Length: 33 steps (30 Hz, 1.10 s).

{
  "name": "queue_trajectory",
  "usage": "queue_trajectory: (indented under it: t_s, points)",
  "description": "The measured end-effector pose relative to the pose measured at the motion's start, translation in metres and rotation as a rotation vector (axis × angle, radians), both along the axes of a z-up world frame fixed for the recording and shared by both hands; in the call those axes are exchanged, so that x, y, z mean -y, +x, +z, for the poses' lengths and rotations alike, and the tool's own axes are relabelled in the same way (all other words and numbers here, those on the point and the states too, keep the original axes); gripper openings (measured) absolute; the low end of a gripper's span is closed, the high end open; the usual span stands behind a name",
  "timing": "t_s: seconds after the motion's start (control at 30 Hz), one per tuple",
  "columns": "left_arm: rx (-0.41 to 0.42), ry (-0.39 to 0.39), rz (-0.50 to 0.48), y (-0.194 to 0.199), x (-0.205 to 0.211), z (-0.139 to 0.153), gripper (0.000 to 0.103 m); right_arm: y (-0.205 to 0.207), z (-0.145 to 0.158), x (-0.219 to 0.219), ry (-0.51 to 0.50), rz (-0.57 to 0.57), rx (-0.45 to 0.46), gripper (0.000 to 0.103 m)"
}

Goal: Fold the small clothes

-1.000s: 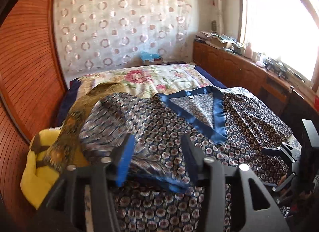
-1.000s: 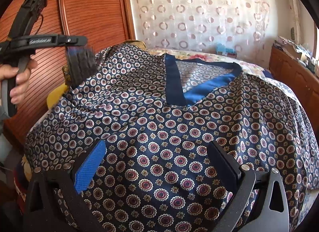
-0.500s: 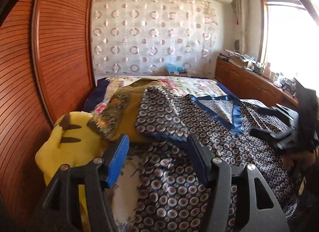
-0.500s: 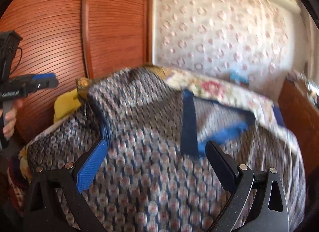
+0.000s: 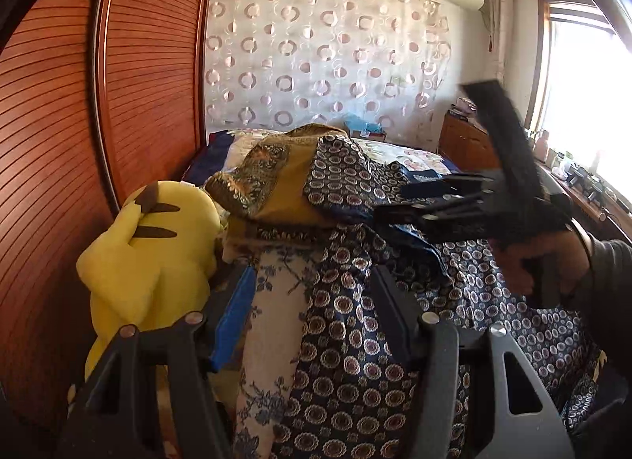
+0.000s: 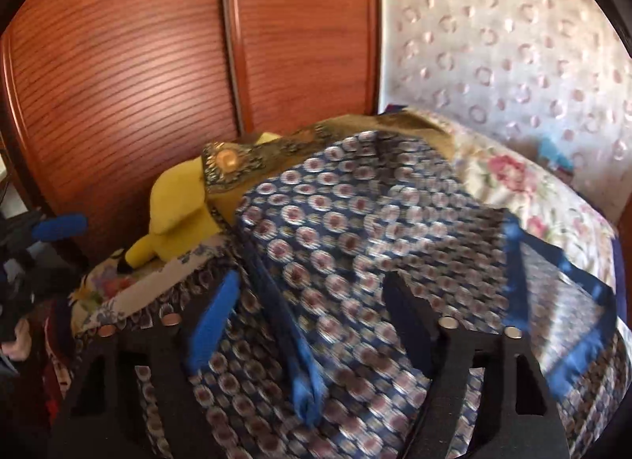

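At nine o'clock a yellow plush toy (image 5: 150, 257) lies beside the patterned navy garment (image 5: 355, 344) spread across the bed (image 6: 525, 190). Left gripper (image 5: 312, 324) stands apart, gripping nothing — right gripper (image 6: 312, 313) at three o'clock is closing over a folded blue-trimmed edge, pads not yet pressing.

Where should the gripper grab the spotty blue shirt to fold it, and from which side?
Best bet: the blue trimmed edge of the shirt. It stands up as a raised ridge between the fingers of the right gripper, whose jaws are closing without pressing it yet. Come from above, one finger on each side of the ridge; the flat cloth around it gives nothing to pinch.
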<state>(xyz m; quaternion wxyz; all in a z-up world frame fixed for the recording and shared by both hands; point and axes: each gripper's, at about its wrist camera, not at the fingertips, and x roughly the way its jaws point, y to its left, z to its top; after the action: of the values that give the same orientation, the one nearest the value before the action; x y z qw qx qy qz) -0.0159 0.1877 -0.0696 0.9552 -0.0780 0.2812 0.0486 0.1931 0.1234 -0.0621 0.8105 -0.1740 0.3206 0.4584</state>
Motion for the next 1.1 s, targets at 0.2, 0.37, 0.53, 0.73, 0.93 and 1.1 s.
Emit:
queue_trajectory:
  t_s: [0.2, 0.37, 0.53, 0.73, 0.93, 1.1]
  points:
    - [0.0, 0.002, -0.01, -0.006, 0.003, -0.005, 0.059, -0.003, -0.009, -0.033, -0.069, 0.028, 0.021, 0.052]
    - [-0.003, -0.003, -0.012, -0.007, 0.006, -0.007, 0.059, -0.004, -0.013, -0.04, -0.102, 0.064, 0.048, 0.018]
    - [-0.001, 0.003, -0.032, -0.006, 0.013, -0.007, 0.059, 0.006, 0.003, -0.023, -0.03, 0.05, 0.045, 0.008]
    - [-0.004, 0.005, -0.048, -0.001, 0.019, -0.006, 0.059, 0.037, 0.022, 0.009, 0.05, -0.132, 0.081, 0.008]
    - [-0.015, 0.015, -0.053, 0.009, 0.025, -0.008, 0.059, 0.063, 0.028, 0.041, 0.07, -0.265, 0.086, 0.041]
    - [-0.017, 0.01, -0.052, 0.016, 0.03, -0.009, 0.059, 0.063, 0.03, 0.06, 0.069, -0.273, 0.084, 0.043]
